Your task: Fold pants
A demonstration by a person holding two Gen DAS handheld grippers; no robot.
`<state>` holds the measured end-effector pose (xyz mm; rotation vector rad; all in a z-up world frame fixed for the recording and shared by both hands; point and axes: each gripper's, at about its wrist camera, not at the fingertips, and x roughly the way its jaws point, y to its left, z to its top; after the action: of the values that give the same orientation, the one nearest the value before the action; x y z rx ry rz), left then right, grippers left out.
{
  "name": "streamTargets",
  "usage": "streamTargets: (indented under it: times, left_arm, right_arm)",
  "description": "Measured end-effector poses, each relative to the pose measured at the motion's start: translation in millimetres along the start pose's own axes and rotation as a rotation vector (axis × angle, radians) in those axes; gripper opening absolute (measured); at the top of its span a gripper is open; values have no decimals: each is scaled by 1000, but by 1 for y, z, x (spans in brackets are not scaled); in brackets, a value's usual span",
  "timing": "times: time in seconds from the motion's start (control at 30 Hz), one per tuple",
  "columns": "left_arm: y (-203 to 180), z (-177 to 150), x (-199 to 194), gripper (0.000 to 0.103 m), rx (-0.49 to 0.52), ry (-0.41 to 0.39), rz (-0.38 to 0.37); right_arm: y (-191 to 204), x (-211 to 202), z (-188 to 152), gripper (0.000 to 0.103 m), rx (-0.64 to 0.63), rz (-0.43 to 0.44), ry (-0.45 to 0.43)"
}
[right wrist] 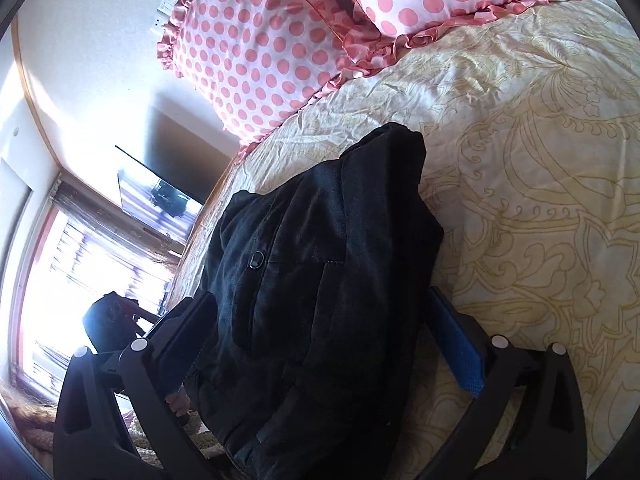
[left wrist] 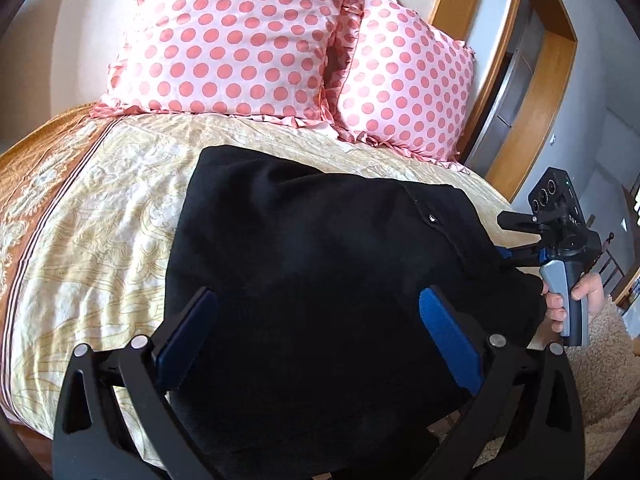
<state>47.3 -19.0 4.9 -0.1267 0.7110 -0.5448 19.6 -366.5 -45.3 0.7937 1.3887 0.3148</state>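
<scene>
The black pants (left wrist: 320, 280) lay folded in a thick bundle on the bed (left wrist: 100, 240), on the cream, scroll-patterned bedspread (right wrist: 540, 200), with their near part hanging past the bed's near edge. In the left wrist view the bundle filled the middle and lower frame; a small metal stud (left wrist: 432, 218) showed near its right side, beside a seam.

The left gripper (left wrist: 316, 320) stood over the near part of the pants with its fingers (left wrist: 448, 336) spread wide, blue pads facing in, one on each side of the cloth. They clamped nothing; I could not tell whether they touched the fabric beneath.

The right gripper (right wrist: 320, 328) was likewise wide, its fingers (right wrist: 460, 348) straddling the bundle from its end, the right finger low against the bedspread just beside the pants. A round button (right wrist: 256, 259) and a pocket edge showed on the top layer in the right wrist view. In the left wrist view that gripper (left wrist: 560, 236) appeared at the right edge of the pants, its grey handle held by a hand (left wrist: 576, 300).

Two pink polka-dot pillows (left wrist: 240, 36) with frilled edges leaned at the far end of the bed against a pale wall. A wooden frame (left wrist: 540, 100) rose at the far right. In the right wrist view a bright window (right wrist: 100, 260) glared at the left, and a shaggy beige rug (left wrist: 600, 360) lay on the floor near the bed.
</scene>
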Motion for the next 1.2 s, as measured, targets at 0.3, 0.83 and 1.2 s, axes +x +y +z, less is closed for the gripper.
streamTargets:
  times: [0.3,0.83,1.2]
  left_arm:
    - [1,0,2,101,12,-2,32]
    - [34,21,-9,101,-96,0,45]
    - [71,58,19,101,-206,155,-48]
  right_arm:
    - [3,8,1,100,-10,56,30]
    - [17,14,-11,52,-162,-73,0]
    - [53,-2,-15,30,-305,20,-64]
